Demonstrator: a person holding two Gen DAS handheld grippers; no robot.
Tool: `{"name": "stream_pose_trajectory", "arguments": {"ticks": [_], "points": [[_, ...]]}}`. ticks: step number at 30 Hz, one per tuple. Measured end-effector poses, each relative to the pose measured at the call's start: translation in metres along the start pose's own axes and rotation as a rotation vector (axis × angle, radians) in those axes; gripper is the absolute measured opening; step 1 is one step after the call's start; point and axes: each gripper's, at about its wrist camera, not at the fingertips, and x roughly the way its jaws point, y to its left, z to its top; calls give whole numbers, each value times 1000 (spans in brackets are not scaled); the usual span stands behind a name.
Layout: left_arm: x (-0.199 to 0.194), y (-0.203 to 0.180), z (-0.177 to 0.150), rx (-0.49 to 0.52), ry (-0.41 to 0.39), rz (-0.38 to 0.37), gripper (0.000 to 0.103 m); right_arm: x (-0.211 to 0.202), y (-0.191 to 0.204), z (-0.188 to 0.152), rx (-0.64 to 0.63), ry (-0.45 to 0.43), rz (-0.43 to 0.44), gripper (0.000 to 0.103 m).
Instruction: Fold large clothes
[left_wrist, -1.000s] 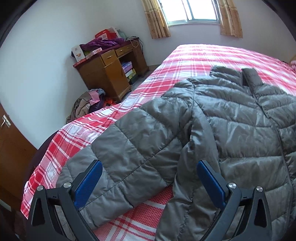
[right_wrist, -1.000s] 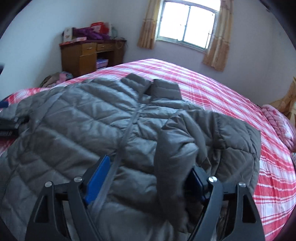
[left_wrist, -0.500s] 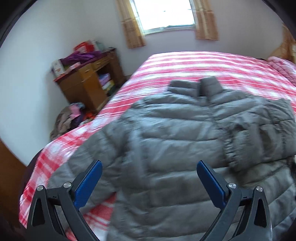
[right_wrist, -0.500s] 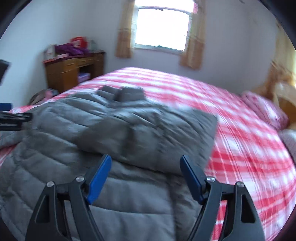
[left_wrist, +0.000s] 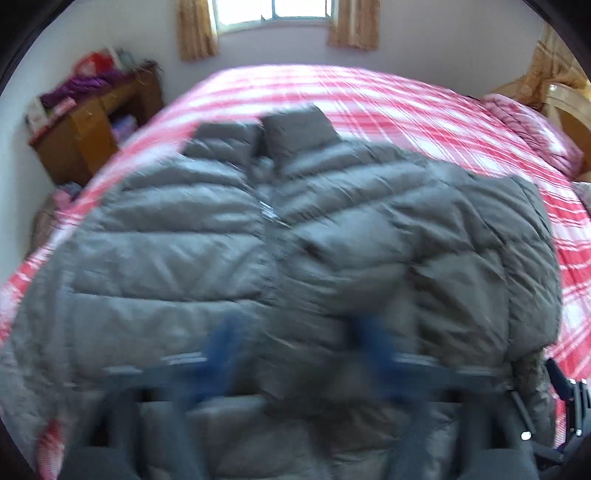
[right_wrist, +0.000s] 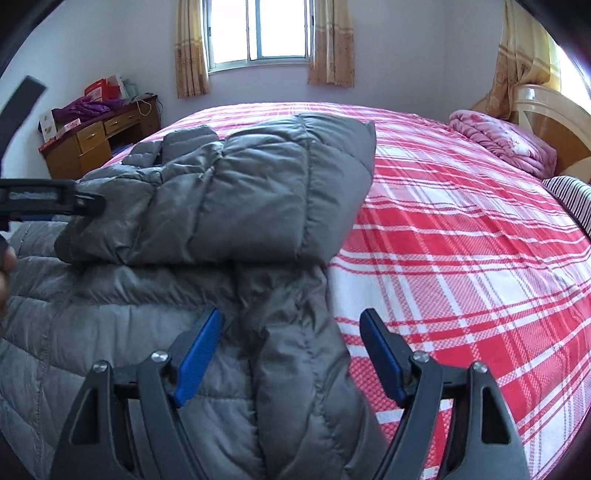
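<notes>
Grey puffer jacket (right_wrist: 155, 295) flat on the plaid bed (right_wrist: 461, 240), collar toward the window, right sleeve folded across: your open right gripper (right_wrist: 290, 350) straddles its near-right edge; left gripper (left_wrist: 295, 354), blurred, jaws just closing, grip unclear.

We see a grey quilted puffer jacket (right_wrist: 229, 206) lying front-up on the red plaid bed (right_wrist: 461, 258). Its collar points toward the window, and one sleeve lies folded across its chest.
</notes>
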Motion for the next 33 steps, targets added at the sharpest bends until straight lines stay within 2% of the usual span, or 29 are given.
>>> {"name": "stream_pose_trajectory", "arguments": {"ticks": [2,6,11,15,20,22,23,24,25,26,27,29,30,32,33], "points": [[1,1,-2,-12,5,-21,15,0,4,-1,-18,1,-8,80],[-34,15,-9,12,-88,39,12,3,2,-2,-8,20,-3,85],[-72,54,-20,40,-170,173,12,6,-9,-5,42,33,35,86],[-78,82,-39,42,-139,231,12,5,-9,-7,44,33,29,86],[-58,86,-61,82,-95,306,16,5,-7,-7,33,39,18,87],[-49,86,-64,95,-79,325,23,8,-9,-6,39,56,24,88],[-49,87,-64,98,-74,338,34,9,-11,-5,49,67,37,88],[-50,87,-64,98,-81,348,49,9,-16,-5,70,78,63,88],[-59,92,-63,94,-116,366,57,9,-20,-4,84,86,81,88],[-66,96,-60,88,-151,384,77,8,-25,-5,92,98,93,88],[-74,101,-59,81,-183,403,92,6,-27,-5,84,112,98,88],[-95,112,-56,63,-271,440,94,1,-29,-8,56,128,102,88],[-100,115,-54,59,-285,439,94,-2,-31,-9,43,134,103,88],[-111,123,-48,44,-306,426,94,-10,-37,-10,28,153,106,81],[-113,123,-44,39,-309,421,94,-18,-41,-8,24,151,112,74]]}}
